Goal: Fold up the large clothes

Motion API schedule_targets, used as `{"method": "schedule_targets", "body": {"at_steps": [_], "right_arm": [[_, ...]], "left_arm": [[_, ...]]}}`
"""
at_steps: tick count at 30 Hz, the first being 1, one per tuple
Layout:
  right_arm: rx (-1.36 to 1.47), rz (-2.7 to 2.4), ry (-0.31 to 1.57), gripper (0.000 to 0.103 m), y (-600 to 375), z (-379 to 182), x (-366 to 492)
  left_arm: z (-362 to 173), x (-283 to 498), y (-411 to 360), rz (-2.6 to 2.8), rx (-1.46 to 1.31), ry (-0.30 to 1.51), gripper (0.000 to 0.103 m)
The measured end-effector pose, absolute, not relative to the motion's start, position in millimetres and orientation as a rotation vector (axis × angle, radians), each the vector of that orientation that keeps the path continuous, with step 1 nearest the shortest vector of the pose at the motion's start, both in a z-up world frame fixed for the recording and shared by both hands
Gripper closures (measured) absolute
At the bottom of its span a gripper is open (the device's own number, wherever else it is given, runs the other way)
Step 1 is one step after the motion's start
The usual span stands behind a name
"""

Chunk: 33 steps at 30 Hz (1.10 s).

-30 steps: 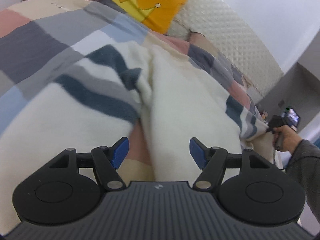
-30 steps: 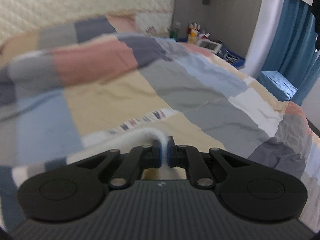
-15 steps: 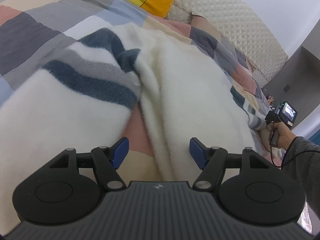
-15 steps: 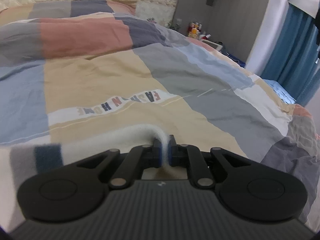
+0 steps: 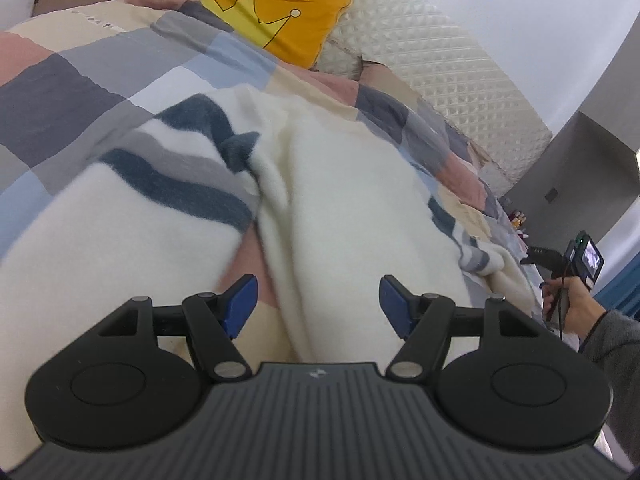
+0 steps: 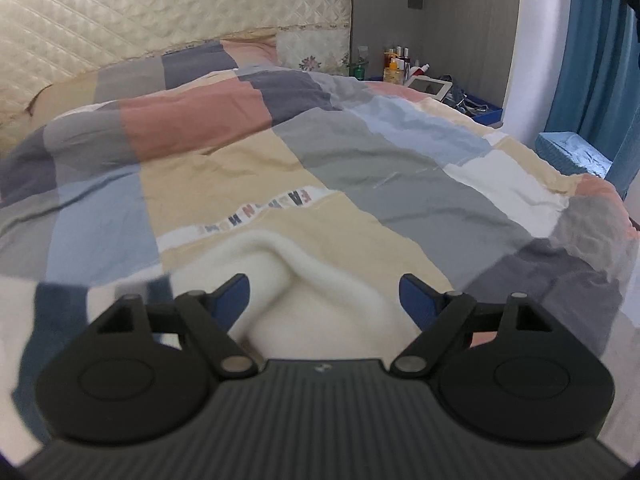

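Both claws stand wide open with nothing held. The right claw (image 6: 324, 298) hovers just over a rounded, puffed edge of the cream fleece garment (image 6: 320, 304), which bulges up between its blue pads (image 6: 234, 294) without being pinched. The left claw (image 5: 316, 300) hangs over the same garment (image 5: 340, 208), its pads clear of the fabric on either side of a long crease.

Judging from this, a fold looks just laid down and the hands sit between grasps. The next move calls for choosing a fresh edge or corner, closing on a single layer rather than a bunch, and lifting it evenly with both hands.

The garment is thick, fluffy and cream-white, with navy and grey stripes toward 10 o'clock and again near 3 o'clock in the left view. It lies rumpled on the patchwork duvet (image 6: 360, 152) of the bed, a yellow crown cushion (image 5: 272, 16) beyond at 12 o'clock.
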State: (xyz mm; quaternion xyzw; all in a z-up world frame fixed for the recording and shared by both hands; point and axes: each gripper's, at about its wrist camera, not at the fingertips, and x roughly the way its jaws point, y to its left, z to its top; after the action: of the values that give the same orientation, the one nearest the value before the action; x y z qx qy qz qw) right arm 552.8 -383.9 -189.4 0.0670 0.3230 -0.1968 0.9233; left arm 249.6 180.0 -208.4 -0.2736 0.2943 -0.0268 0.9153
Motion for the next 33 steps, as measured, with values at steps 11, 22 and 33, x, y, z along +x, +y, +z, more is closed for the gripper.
{"method": "schedule_targets", "body": {"at_steps": [11,22,33], "right_arm": [[0.487,-0.487,0.614,0.029,-454,-233,498],[0.429,-0.398,0.675,0.092,-465,-223,530],[0.087,-0.507,0.559,0.095,-513,-137,596]], "left_arm": [[-216,255,177,-0.067,-0.561,0.623,0.031],[-239,276,139,-0.113,-0.500,0.699,0.031],[-240,288,128,-0.119,-0.501,0.732,0.031]]}}
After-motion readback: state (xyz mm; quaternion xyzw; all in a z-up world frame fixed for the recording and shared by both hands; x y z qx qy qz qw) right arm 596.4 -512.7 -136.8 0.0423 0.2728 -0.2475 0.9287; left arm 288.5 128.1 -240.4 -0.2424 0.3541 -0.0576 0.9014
